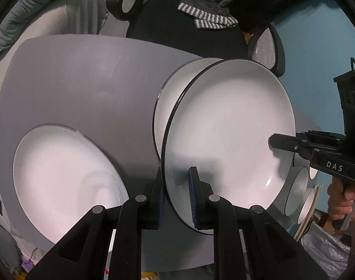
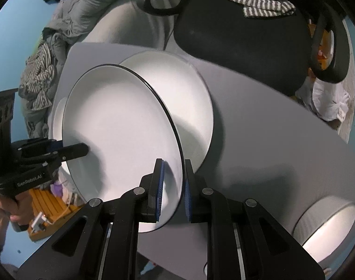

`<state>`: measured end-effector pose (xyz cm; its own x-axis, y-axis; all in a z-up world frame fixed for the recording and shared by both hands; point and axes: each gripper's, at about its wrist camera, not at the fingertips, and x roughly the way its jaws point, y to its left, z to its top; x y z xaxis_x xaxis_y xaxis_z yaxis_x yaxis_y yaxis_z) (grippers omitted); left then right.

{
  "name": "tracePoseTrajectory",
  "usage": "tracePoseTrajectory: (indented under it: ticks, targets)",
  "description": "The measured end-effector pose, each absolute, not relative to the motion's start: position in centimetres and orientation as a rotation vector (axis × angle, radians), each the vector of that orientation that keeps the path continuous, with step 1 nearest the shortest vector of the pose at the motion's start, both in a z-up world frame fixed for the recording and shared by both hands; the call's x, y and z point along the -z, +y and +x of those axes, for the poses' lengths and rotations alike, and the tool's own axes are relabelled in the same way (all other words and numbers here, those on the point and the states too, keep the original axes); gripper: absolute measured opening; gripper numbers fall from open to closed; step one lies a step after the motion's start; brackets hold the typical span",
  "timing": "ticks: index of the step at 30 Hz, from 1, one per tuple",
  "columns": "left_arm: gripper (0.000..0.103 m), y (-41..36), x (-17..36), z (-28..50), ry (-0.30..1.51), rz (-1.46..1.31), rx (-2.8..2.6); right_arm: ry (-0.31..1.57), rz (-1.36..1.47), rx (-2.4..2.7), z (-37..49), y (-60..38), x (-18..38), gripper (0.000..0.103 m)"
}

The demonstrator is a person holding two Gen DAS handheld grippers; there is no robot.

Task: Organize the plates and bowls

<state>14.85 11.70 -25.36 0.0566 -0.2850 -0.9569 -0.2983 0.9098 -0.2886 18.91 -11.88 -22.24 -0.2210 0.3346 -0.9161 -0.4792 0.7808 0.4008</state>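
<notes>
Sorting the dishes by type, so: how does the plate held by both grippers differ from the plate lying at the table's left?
The held plate is lifted and tilted above a third dish; the flat plate lies on the grey table. The left gripper and right gripper each clamp the held plate's rim; nothing touches the flat plate. Both are white, round and dark-rimmed.

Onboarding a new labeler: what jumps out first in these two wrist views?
A big white black-rimmed plate held above the grey table, with the left gripper pinching its rim on one side and the right gripper on the opposite side. Directly behind it lies a second white plate on the table. A black office chair draped with a striped cloth fills the background.
</notes>
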Motion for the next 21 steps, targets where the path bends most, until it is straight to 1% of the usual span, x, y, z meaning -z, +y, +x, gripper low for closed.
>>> tracePoseTrajectory:
  ticks: [13,19,21]
  targets:
    - [0.018,12.5,26.3,17.6,1.569,-0.401,-0.044,1.706,-0.083,-0.709,21.6,-11.3,24.4,0.017]
    - [0.018,12.0,26.5,18.2,1.591,-0.344,-0.065,1.725,-0.113,-0.697,22.1,-10.6,24.5,0.018]
    - [0.018,11.7,26.6,18.3,1.608,-0.301,-0.08,1.725,-0.152,-0.682,22.1,-10.3,24.6,0.017]
